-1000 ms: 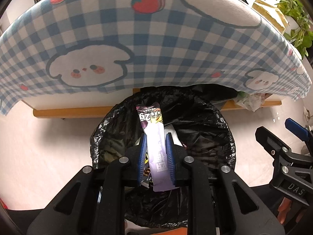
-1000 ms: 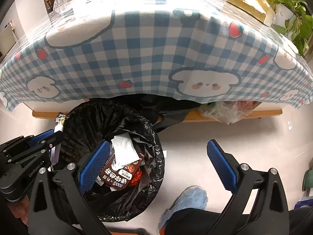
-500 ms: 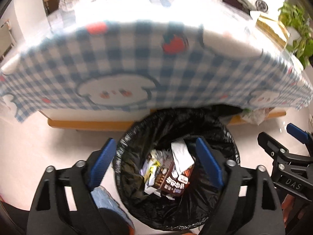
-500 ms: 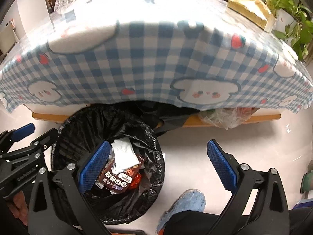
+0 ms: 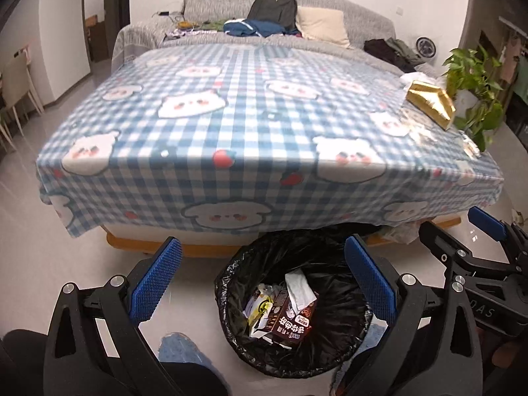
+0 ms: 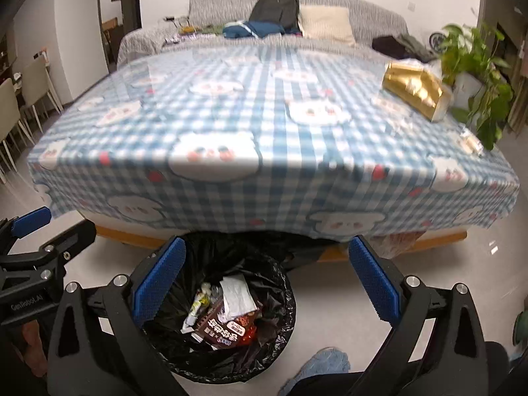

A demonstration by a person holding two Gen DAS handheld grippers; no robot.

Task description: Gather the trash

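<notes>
Trash here is wrappers and paper, lying in the black-lined bin (image 5: 293,310) on the floor just in front of the table with the blue checked cloth (image 5: 264,125); from what I see in it I count one dark brown snack packet (image 5: 290,321), one crumpled white paper (image 5: 298,288) and one yellow-and-white wrapper (image 5: 259,307), with smaller scraps I cannot separate; I judge all of it light, thin and limp, the foil packets slick, so I would pinch any further piece across a flat middle or a folded edge rather than a loose corner; my left gripper (image 5: 264,283) has just been opening and its jaws stand wide with nothing between them, the bin showing through the gap; my right gripper (image 6: 267,280) is likewise spread wide and empty; two grippers, one bin, one table; on the table's far right sit one gold box (image 5: 429,102) and a few small shiny scraps (image 5: 470,145) near the corner, too small to count, which I judge may be the next pieces; one clear bag (image 6: 399,242) lies bunched under the table edge.
</notes>
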